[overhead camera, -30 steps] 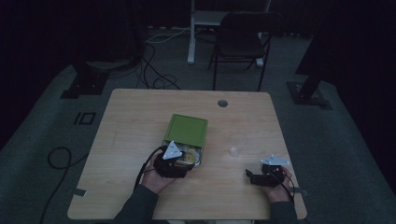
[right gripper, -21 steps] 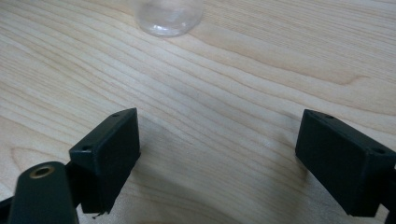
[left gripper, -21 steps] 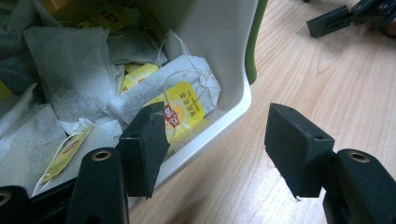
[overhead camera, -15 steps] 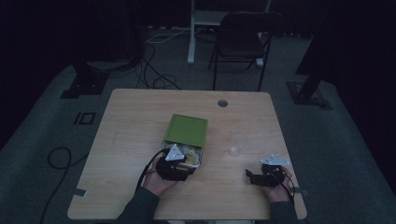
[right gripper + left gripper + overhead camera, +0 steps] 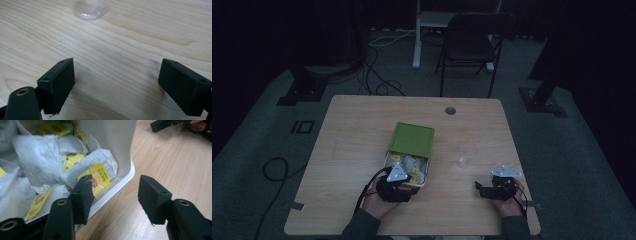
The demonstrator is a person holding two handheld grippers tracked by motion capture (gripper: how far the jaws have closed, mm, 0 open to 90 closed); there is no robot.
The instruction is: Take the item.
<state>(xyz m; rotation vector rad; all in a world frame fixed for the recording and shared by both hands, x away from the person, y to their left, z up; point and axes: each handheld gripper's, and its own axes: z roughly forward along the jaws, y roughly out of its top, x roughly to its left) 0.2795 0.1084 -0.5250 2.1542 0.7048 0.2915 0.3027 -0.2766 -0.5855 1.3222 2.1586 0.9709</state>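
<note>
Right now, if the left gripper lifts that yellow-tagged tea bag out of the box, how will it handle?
The tea bag is probably light and floppy: it looks like thin, crumpled paper. Its thread may snag neighbouring bags. The box might slide.

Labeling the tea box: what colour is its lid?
Green: the lid is plain green on the white box, clearest in the high view.

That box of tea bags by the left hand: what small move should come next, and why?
Probably shift the left gripper sideways into the box. Its fingers have just been closing, yet they straddle the white rim, one over a yellow-tagged tea bag, one over bare table.
</note>
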